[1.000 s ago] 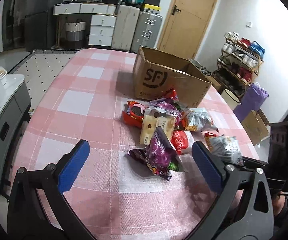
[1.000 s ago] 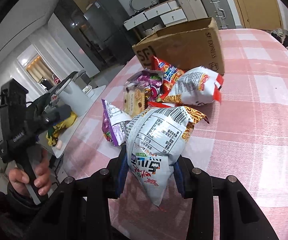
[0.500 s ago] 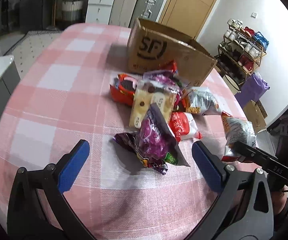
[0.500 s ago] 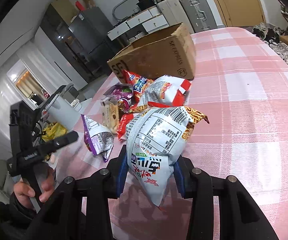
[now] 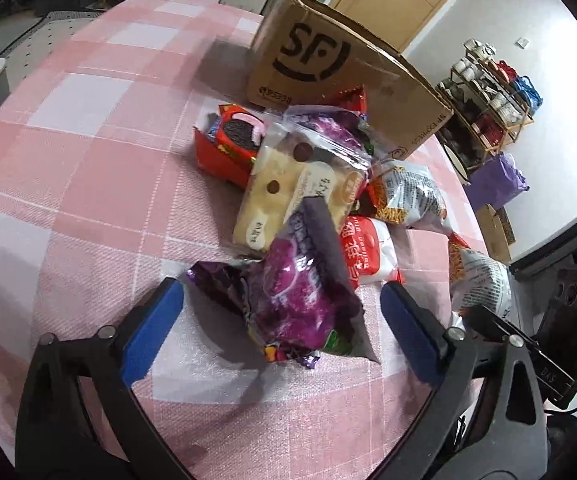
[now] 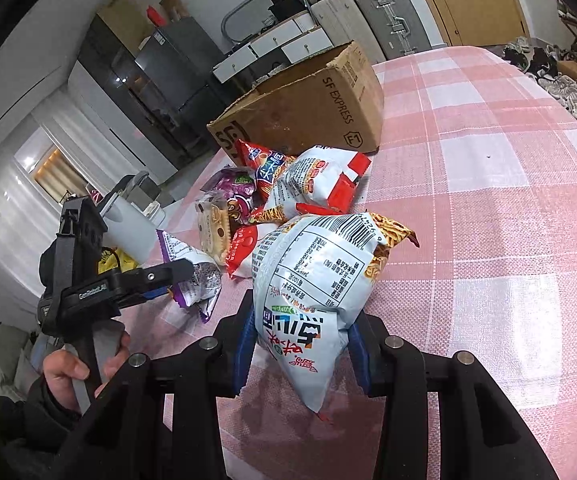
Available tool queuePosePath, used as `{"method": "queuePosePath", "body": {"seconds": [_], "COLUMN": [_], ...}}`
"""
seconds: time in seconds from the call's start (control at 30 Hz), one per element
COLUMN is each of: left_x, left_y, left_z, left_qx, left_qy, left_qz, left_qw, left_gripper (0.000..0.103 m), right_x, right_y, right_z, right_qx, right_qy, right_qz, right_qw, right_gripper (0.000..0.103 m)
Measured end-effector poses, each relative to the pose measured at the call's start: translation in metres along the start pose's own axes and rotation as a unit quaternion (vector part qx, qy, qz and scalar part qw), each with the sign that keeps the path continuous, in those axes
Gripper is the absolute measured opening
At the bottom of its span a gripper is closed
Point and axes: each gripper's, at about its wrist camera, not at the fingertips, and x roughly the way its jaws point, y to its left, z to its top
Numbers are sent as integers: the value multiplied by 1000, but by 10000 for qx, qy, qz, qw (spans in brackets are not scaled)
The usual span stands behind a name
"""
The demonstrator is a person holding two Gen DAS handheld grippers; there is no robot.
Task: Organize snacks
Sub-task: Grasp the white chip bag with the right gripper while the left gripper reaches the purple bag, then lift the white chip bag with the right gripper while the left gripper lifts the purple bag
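Observation:
A pile of snack bags lies on the pink checked table in front of an open SF cardboard box (image 5: 328, 60). My left gripper (image 5: 284, 332) is open, its blue pads on either side of a purple snack bag (image 5: 292, 292) at the near end of the pile. My right gripper (image 6: 300, 344) is shut on a white noodle-snack bag (image 6: 316, 272) and holds it above the table; this bag also shows at the right of the left wrist view (image 5: 480, 284). The box (image 6: 308, 112) stands behind the pile in the right wrist view.
The pile holds a red cookie pack (image 5: 228, 148), a cream biscuit bag (image 5: 296, 196), a red-and-white bag (image 5: 368, 252) and a white chip bag (image 5: 412, 196). A shoe rack (image 5: 492, 92) stands right of the table. Suitcases and drawers (image 6: 352, 20) line the far wall.
My left gripper has moved forward and down until its open pads flank the purple bag. My right gripper has kept its hold on the white bag and lifted it.

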Motion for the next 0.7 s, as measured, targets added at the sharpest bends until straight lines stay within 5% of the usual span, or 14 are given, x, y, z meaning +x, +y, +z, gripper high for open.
{"method": "queuePosePath", "body": {"seconds": [0.1, 0.17, 0.27, 0.7], "left_x": [1, 3, 0, -16], "left_y": [0, 1, -1, -7], "left_z": [1, 1, -2, -10], "left_qx": [44, 72, 191, 489], "left_qy": [-54, -5, -44, -157], "left_qz": [66, -44, -140, -94], "left_qw": [10000, 10000, 9997, 9986], "left_gripper": [76, 54, 43, 38], "right_x": [0, 0, 1, -2], "right_y": [0, 1, 0, 4], "right_z": [0, 0, 0, 0], "right_qx": [8, 10, 17, 5], "right_qy": [4, -5, -15, -86], "right_qz": [0, 5, 3, 3], "right_qw": [10000, 10000, 10000, 10000], "right_gripper": [41, 41, 41, 41]}}
